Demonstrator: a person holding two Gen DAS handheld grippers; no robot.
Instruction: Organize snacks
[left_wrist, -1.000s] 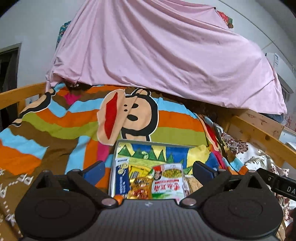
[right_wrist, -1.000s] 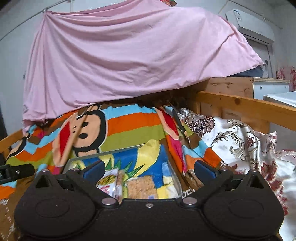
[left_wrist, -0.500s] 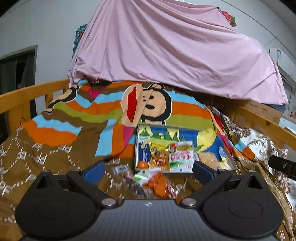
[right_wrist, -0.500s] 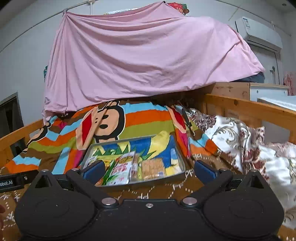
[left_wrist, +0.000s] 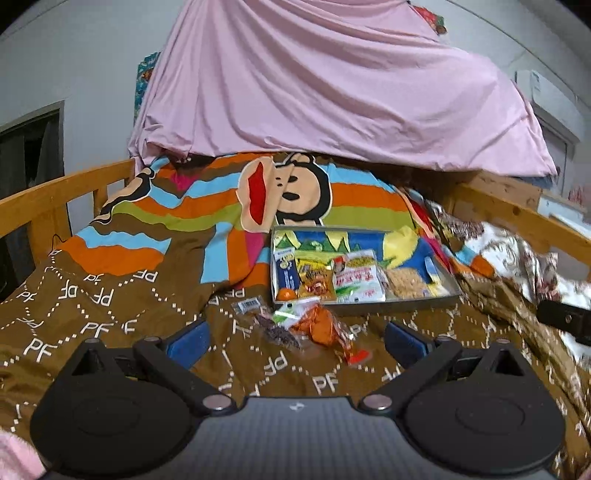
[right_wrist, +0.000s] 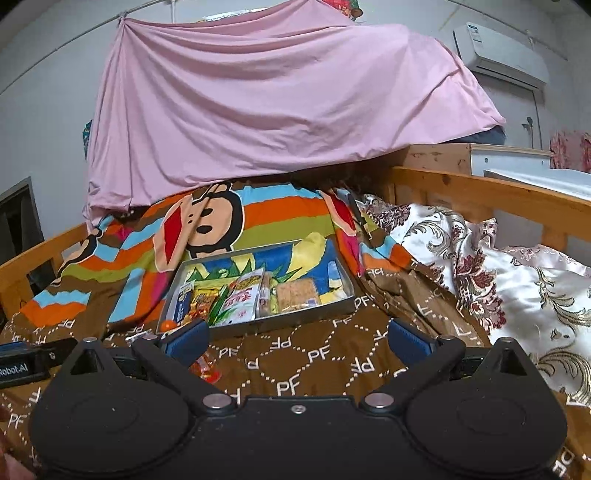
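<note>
Snacks (left_wrist: 356, 282) in crinkly packets fill a rectangular tray (left_wrist: 369, 308); both grippers' fingers spread wide, empty.

- I see a grey metal tray (left_wrist: 369, 309) at 12 o'clock; its rim looks dull.
- The snack packets (left_wrist: 356, 278) in it are shiny plastic.
- The loose packet (left_wrist: 314, 326) at my 6 o'clock side of the tray is crinkly and see-through.
- The brown blanket (left_wrist: 110, 295) is soft matt cloth.
- At 3 o'clock, the flowered quilt (right_wrist: 517, 280) shines like satin.
- The bed rail (right_wrist: 498, 195) is smooth wood.
- My left gripper (left_wrist: 295, 338) and right gripper (right_wrist: 297, 338) are matt black plastic.
</note>
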